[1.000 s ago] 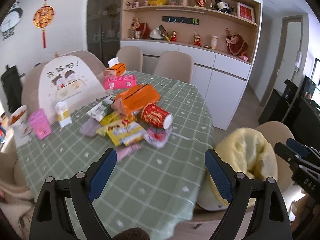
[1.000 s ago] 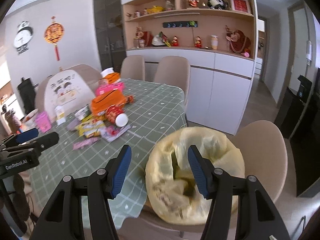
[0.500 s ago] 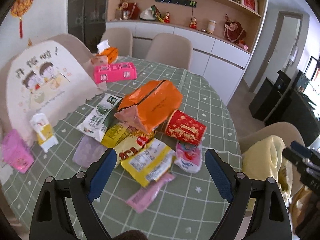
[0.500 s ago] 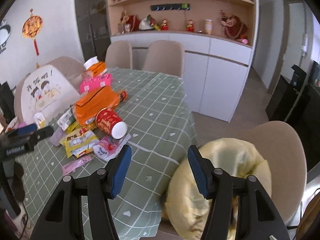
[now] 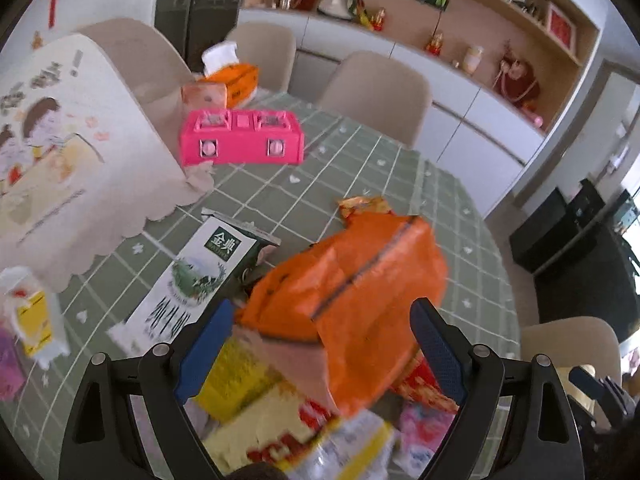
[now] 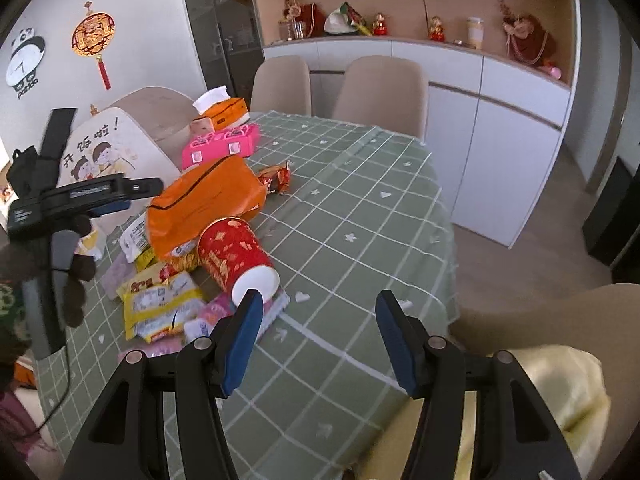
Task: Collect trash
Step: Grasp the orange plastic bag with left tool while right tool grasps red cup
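Here the trash lies heaped at the near left part of the green checked surface (image 6: 360, 208). Topmost is a crumpled orange plastic bag (image 5: 352, 292), and at its 5 o'clock in the right wrist view a red paper cup (image 6: 236, 256) lies on its side, white mouth toward the camera. At the cup's 9 o'clock sit yellow snack wrappers (image 6: 160, 304), with a pink wrapper (image 6: 212, 316) under the cup's mouth. A flattened milk carton (image 5: 192, 280) lies at the bag's 9 o'clock in the left wrist view, and a small red-gold foil wrapper (image 6: 276, 178) rests at the bag's 2 o'clock in the right wrist view.

The left tongs (image 5: 320, 348) stand spread wide, low over the heap, the orange bag between the blue fingers (image 5: 204, 344); whether either pad touches it cannot be told through the blur. The right tongs (image 6: 316, 340) are also spread, empty, over bare cloth just at the cup's 5 o'clock, the left finger tip close to the cup's mouth.

Farther out, at 11 o'clock from the heap, stand a pink toy box (image 6: 220, 146) and an orange tissue box (image 6: 224, 112). A cartoon-printed chair cover (image 5: 48, 152) sits at the surface's left edge. A yellow bag (image 6: 560, 396) shows at 4 o'clock beside a beige chair (image 6: 560, 312).
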Demonstrator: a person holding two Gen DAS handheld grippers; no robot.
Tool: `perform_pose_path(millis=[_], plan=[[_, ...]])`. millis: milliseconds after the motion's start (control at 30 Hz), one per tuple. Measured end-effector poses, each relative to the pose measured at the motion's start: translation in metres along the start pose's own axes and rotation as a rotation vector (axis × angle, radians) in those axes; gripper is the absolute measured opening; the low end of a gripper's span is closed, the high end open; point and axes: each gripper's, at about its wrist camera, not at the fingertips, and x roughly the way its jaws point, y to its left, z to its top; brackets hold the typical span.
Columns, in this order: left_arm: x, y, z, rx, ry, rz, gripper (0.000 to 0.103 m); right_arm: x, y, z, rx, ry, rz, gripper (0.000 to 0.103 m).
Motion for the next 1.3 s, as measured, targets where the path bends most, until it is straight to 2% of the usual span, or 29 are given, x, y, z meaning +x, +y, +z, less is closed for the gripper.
perform_pose_path(millis=[67, 167, 233, 400, 433, 500, 567, 600, 733, 800, 867, 967, 1033, 1100, 1167, 1300], plan=[[0.017, 0.009, 0.005, -0.015, 0.061, -0.023, 0.089, 0.011, 0.003, 0.002, 0.005, 0.032, 0.013, 0.056], [0.032, 0.016, 0.002, -0.014, 0.118, -0.027, 0.089, 0.015, 0.01, 0.002, -0.018, 0.036, -0.016, 0.056], [0.041, 0.021, -0.002, -0.024, 0.16, -0.031, 0.083, 0.016, 0.01, -0.001, 0.002, 0.032, -0.008, 0.056], [0.041, 0.024, -0.009, -0.031, 0.182, -0.037, 0.073, 0.027, 0.008, -0.002, 0.025, 0.06, -0.032, 0.056], [0.041, 0.022, -0.013, -0.022, 0.196, -0.045, 0.069, 0.028, 0.009, -0.001, 0.035, 0.062, -0.019, 0.056], [0.038, 0.021, -0.017, -0.036, 0.215, -0.053, 0.066, 0.029, 0.013, 0.001, 0.028, 0.064, 0.0, 0.056], [0.036, 0.02, -0.022, -0.066, 0.238, -0.1, 0.056, 0.028, 0.024, 0.003, -0.038, 0.05, 0.013, 0.056], [0.033, 0.019, -0.022, -0.075, 0.246, -0.114, 0.045, 0.028, 0.03, 0.005, -0.073, 0.042, 0.021, 0.056], [0.008, 0.02, -0.018, -0.083, 0.201, -0.11, 0.03, 0.037, 0.053, 0.017, -0.201, 0.049, 0.112, 0.057], [-0.011, 0.023, -0.015, -0.081, 0.161, -0.082, 0.028, 0.05, 0.062, 0.025, -0.237, 0.085, 0.17, 0.063], [-0.032, 0.027, -0.012, -0.072, 0.109, -0.038, 0.027, 0.062, 0.066, 0.03, -0.256, 0.096, 0.203, 0.063], [-0.06, 0.036, -0.013, -0.044, 0.037, 0.039, 0.027, 0.082, 0.075, 0.033, -0.268, 0.163, 0.236, 0.063], [-0.075, 0.044, -0.017, -0.037, 0.006, 0.086, 0.026, 0.084, 0.084, 0.03, -0.293, 0.17, 0.252, 0.063], [-0.084, 0.055, -0.021, -0.051, -0.002, 0.097, 0.026, 0.084, 0.093, 0.023, -0.308, 0.18, 0.275, 0.063], [-0.088, 0.062, -0.024, -0.066, -0.005, 0.111, 0.026, 0.089, 0.098, 0.017, -0.305, 0.194, 0.253, 0.064], [-0.098, 0.072, -0.035, -0.088, -0.017, 0.147, 0.026, 0.106, 0.09, 0.011, -0.238, 0.22, 0.136, 0.064]])
